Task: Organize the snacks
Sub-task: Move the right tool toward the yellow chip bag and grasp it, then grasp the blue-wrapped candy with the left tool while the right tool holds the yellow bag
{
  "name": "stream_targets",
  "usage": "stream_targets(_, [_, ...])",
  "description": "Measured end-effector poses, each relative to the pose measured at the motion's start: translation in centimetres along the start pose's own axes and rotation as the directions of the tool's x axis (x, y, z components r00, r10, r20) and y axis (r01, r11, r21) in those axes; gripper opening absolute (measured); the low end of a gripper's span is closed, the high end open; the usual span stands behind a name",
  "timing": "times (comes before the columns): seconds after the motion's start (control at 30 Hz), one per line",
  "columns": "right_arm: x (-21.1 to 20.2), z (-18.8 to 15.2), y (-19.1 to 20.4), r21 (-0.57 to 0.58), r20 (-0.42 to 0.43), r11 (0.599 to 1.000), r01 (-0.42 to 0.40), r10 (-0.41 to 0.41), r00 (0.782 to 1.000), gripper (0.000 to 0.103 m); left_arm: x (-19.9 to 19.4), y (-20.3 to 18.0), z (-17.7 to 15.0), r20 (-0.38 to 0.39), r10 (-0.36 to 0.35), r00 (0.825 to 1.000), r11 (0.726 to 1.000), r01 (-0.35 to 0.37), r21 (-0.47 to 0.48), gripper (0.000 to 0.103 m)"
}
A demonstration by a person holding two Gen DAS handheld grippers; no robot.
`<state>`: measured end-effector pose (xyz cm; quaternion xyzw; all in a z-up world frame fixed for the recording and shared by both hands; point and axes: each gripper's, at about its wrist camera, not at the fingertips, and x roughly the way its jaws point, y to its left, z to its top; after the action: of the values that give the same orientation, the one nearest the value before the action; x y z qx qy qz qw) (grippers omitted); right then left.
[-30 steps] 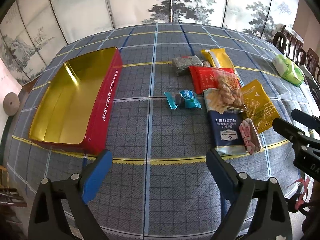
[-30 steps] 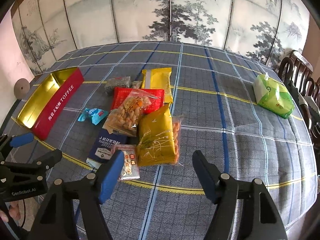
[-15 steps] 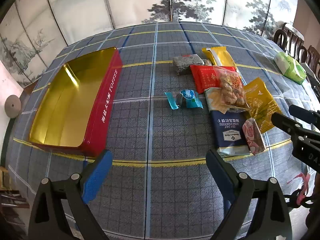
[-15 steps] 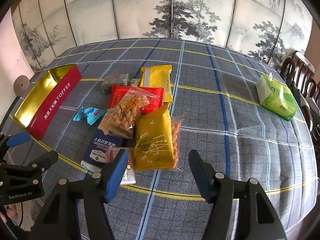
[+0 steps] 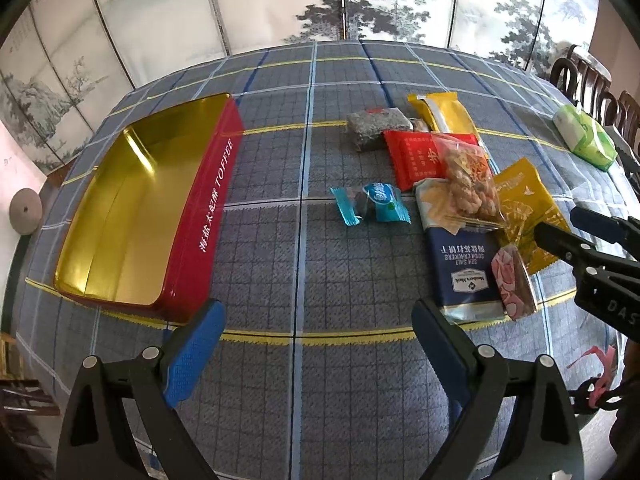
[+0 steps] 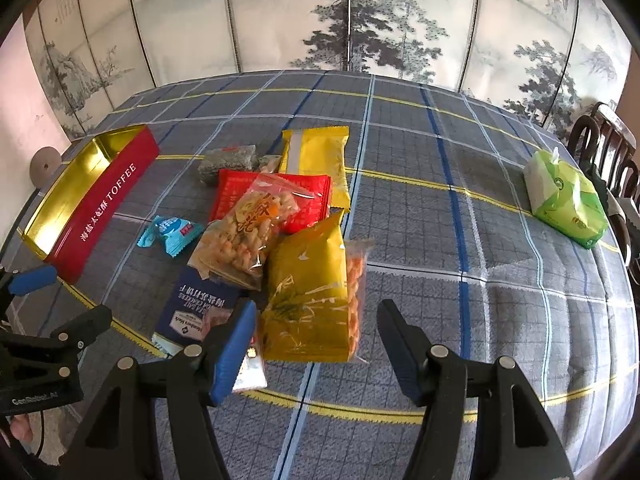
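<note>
An open red toffee tin [image 5: 132, 208] with a bare gold inside lies at the left of the plaid cloth. The snacks lie in a pile to its right: a yellow bag [image 6: 308, 288], a clear bag of fried twists [image 6: 244, 232], a red pack [image 6: 312, 196], a navy cracker pack [image 6: 192, 312], a small pink pack [image 5: 514, 284], a blue candy [image 6: 172, 232] and a far yellow pack [image 6: 320, 152]. My right gripper [image 6: 316, 312] is open, with the yellow bag's near end between its fingers, untouched. My left gripper [image 5: 318, 316] stands open over bare cloth, near the tin's corner.
A green tissue pack [image 6: 568, 200] lies at the far right near dark wooden chairs [image 6: 608, 140]. A painted folding screen [image 6: 360, 20] stands behind the table. A dark grey pack [image 6: 228, 162] lies at the back of the pile.
My right gripper's fingers have drawn somewhat closer together, and it has come forward and down over the yellow bag. The left gripper has stayed where it was.
</note>
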<state>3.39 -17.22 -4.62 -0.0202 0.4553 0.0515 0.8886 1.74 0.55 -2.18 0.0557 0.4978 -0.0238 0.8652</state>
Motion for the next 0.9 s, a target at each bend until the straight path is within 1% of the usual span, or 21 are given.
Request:
stream_targets(0.3, [1.1,0.6,0.1,-0.025,-0.010,1.000,-0.013,0.012,1.000,0.063,0.3,0.1,0.6,-0.003,-0.008,1.000,1.000,0.008,-0.003,0.093])
stream_targets(0.4, [1.4,0.7,0.0,-0.033,-0.017,0.999,-0.020,0.019,1.000,0.059,0.6,0.1,0.9,-0.005,-0.009,1.000,1.000,0.009,-0.004,0.093])
stream_targets(0.47, [1.7,0.7,-0.1,-0.029,-0.026,0.999,-0.035,0.034,0.999,0.051,0.7,0.2,1.1,-0.004,-0.007,1.000,1.000,0.007,-0.001,0.093])
stream_targets(0.53, [2.0,0.7,-0.2,-0.024,-0.038,0.998,-0.049,0.048,0.998,0.048,0.9,0.2,1.2,-0.003,-0.009,1.000,1.000,0.009,0.002,0.093])
stream_targets(0.9, [3.0,1.5,-0.6,-0.028,-0.044,0.997,-0.078,0.077,0.996,0.048,1.7,0.4,1.7,-0.006,-0.015,1.000,1.000,0.015,-0.004,0.093])
